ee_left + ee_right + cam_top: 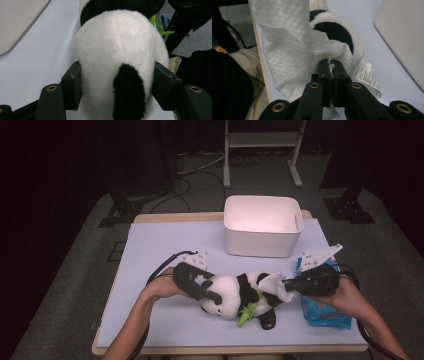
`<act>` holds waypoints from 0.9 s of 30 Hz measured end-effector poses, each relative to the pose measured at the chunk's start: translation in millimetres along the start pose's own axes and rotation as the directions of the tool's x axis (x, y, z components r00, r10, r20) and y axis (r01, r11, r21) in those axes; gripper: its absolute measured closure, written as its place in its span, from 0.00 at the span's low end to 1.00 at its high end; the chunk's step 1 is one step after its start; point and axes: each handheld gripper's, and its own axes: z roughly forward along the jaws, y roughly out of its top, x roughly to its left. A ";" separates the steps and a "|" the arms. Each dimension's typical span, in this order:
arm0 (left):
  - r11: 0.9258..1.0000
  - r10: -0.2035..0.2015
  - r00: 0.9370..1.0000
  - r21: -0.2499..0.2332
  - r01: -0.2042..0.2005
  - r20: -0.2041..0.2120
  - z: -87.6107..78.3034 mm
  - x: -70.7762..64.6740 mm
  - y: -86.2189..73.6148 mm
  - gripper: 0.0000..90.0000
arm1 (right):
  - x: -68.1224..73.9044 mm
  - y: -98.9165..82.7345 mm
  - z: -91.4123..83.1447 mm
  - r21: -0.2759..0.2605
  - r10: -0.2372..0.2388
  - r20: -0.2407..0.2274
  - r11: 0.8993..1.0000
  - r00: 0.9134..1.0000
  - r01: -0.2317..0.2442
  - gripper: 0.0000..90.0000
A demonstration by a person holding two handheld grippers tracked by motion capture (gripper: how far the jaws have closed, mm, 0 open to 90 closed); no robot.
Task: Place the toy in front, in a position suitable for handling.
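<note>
My left tongs [212, 292] clamp the plush panda [240, 295] around its soft, rounded white head, mid-table on the lilac mat [165, 240]. My right tongs [289, 283] pinch shut on a quilted, crumpled white wipe [287, 50] held against the panda's fuzzy body. Its sewn-in label [367, 75] has print too small to read.

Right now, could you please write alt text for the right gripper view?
The right gripper is shut on a white wet wipe, held against a plush panda lying on the pale table. The panda's label lies beside it.
</note>
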 end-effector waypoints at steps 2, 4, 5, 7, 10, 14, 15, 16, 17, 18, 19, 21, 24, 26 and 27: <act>1.000 0.004 1.000 0.003 -0.004 -0.002 0.4 -0.2 1.1 0.38 | 0.1 -0.4 0.4 0.004 -0.001 0.006 1.000 1.000 0.001 0.96; 1.000 0.010 1.000 0.008 -0.010 -0.003 0.7 -0.3 2.4 0.38 | 0.3 2.5 1.5 0.004 -0.008 0.010 1.000 1.000 0.008 0.96; 1.000 0.010 1.000 0.008 -0.010 -0.003 0.7 -0.3 2.4 0.38 | 0.3 2.5 1.5 0.004 -0.008 0.010 1.000 1.000 0.008 0.96; 1.000 0.014 1.000 0.000 -0.014 -0.004 1.2 -0.7 3.7 0.38 | -0.5 11.4 2.6 -0.002 -0.021 0.019 1.000 1.000 0.021 0.96; 1.000 0.030 1.000 0.002 -0.030 -0.004 1.8 -1.1 5.2 0.38 | -0.7 22.0 6.1 -0.002 -0.040 0.018 0.999 0.999 0.040 0.96; 0.999 0.042 0.999 0.007 -0.042 -0.009 2.2 -3.2 8.2 0.38 | -1.5 38.3 18.4 0.022 -0.079 0.016 0.997 0.997 0.078 0.96; 0.999 0.041 0.999 0.006 -0.041 -0.009 2.5 -3.4 8.5 0.38 | -1.5 42.1 21.6 0.028 -0.086 0.014 0.996 0.996 0.085 0.96; 0.999 0.038 0.999 0.005 -0.038 -0.009 2.8 -3.5 8.6 0.38 | -1.4 45.6 24.7 0.033 -0.093 0.016 0.995 0.996 0.093 0.96; 0.999 0.039 0.999 0.006 -0.039 -0.009 2.8 -3.5 8.6 0.38 | -1.5 49.0 27.6 0.034 -0.099 0.012 0.995 0.995 0.099 0.96; 0.999 0.038 0.999 0.005 -0.038 -0.009 3.0 -3.4 8.6 0.38 | -1.4 52.1 30.7 0.035 -0.104 0.006 0.994 0.995 0.104 0.96; 0.999 0.037 0.999 0.004 -0.037 -0.009 3.3 -3.3 8.5 0.38 | -1.4 55.1 34.0 0.039 -0.112 0.003 0.993 0.994 0.111 0.96; 1.000 0.029 1.000 0.000 -0.029 -0.008 3.8 -3.5 7.7 0.38 | -1.4 60.2 40.7 0.041 -0.112 -0.006 0.993 0.994 0.113 0.96; 1.000 0.031 0.999 0.003 -0.031 -0.007 3.6 -2.8 6.6 0.38 | 0.3 67.0 51.7 0.052 -0.121 -0.022 0.991 0.992 0.122 0.96; 1.000 0.024 1.000 0.000 -0.024 -0.006 3.8 -2.7 5.8 0.37 | 2.8 70.6 58.9 0.066 -0.128 -0.036 0.989 0.991 0.130 0.96; 1.000 0.022 1.000 -0.001 -0.022 -0.005 3.8 -2.4 5.3 0.36 | 4.0 72.0 61.9 0.071 -0.134 -0.041 0.988 0.990 0.137 0.96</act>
